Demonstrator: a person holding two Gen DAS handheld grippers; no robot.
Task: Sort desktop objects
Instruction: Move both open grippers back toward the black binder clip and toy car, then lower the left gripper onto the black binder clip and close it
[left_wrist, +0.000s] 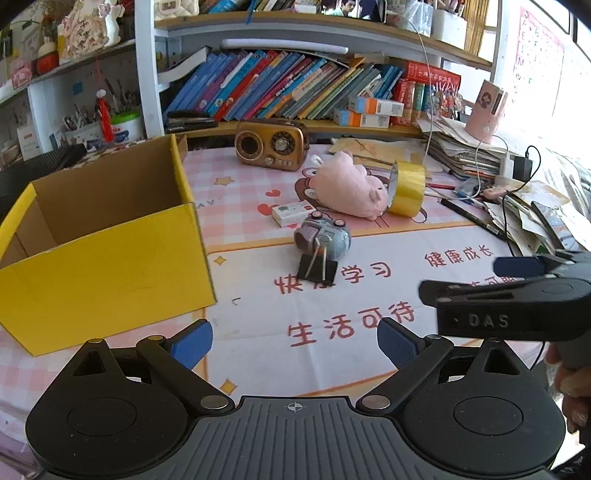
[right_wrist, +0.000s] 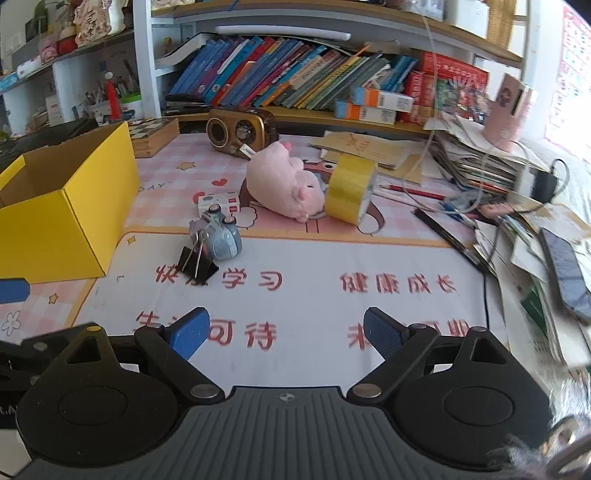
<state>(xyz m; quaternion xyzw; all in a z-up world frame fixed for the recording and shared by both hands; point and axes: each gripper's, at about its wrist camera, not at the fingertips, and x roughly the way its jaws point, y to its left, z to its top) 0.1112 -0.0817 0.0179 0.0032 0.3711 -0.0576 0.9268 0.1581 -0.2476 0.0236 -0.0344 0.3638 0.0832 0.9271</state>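
Grippers were both low over the desk mat (right_wrist: 295, 258) with nothing between their fingers: the left gripper (left_wrist: 294, 341) and right gripper (right_wrist: 286, 332) each stood wide apart (the right just beside the left). Ahead lay a toy car (left_wrist: 325, 238) touching a binder clip (left_wrist: 317, 268), a pink plush (left_wrist: 351, 188) against a yellow tape roll (left_wrist: 406, 188), with the yellow box (left_wrist: 107, 266) to the left.

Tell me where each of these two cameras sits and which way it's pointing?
Left wrist: sits behind the open left tongs, facing the bookshelf; the right tongs and a hand show at right.
Right wrist: sits behind the open right tongs, facing likewise.
Shared: yellow box, pink plush, binder clip.
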